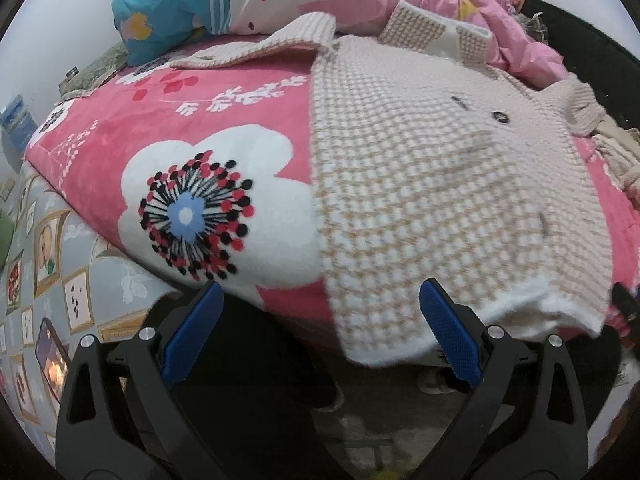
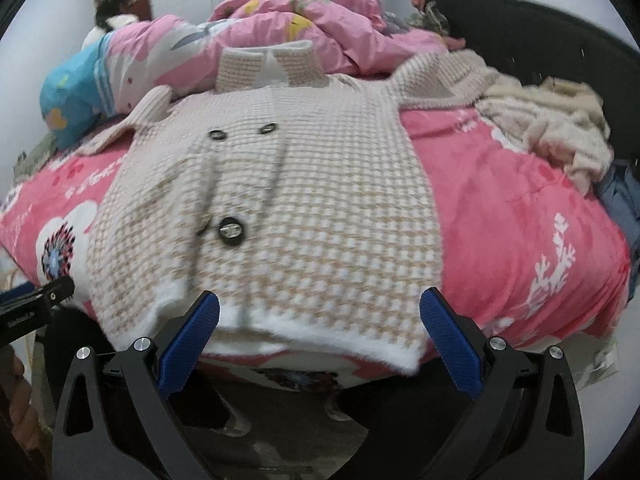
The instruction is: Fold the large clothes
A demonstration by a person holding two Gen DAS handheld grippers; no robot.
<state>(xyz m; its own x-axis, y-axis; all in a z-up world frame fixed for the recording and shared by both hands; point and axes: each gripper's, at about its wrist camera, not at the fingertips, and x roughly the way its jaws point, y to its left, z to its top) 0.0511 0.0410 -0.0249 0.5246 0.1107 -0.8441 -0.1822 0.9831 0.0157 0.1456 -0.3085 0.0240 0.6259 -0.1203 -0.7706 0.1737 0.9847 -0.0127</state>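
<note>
The left hand-held gripper (image 1: 320, 332) is released, its blue pads (image 1: 194, 336) spread wide with nothing between them. It hangs just off the near edge of the bed, low and aimed up the mattress, with the hem corner of the knitted cardigan (image 1: 432, 184) drooping just above its right pad. The right hand-held gripper (image 2: 320, 332) is likewise released, blue pads (image 2: 450, 344) wide apart and empty, centred below the cardigan's white hem, which hangs slightly over the bed's edge. At the left edge of the right wrist view, the black tip of the left hand-held gripper shows beside the hem's other corner.

The cardigan (image 2: 280, 208), beige-and-white check, lies spread flat and face up on the pink floral blanket (image 2: 520, 220) that covers the bed. Its dark buttons (image 2: 230, 231) run up the front, the collar (image 2: 266, 65) points away toward the far end, and both sleeves reach outward, one toward a blue and pink pillow (image 2: 76, 96), the other toward a crumpled cream garment (image 2: 560, 128).

Behind the collar a pink quilt (image 2: 280, 28) is heaped against the far end. A dark padded bed frame (image 2: 540, 32) curves round the right side. In the left wrist view, a grey patterned sheet (image 1: 52, 280) hangs down the bed's side.

No container is in view.
</note>
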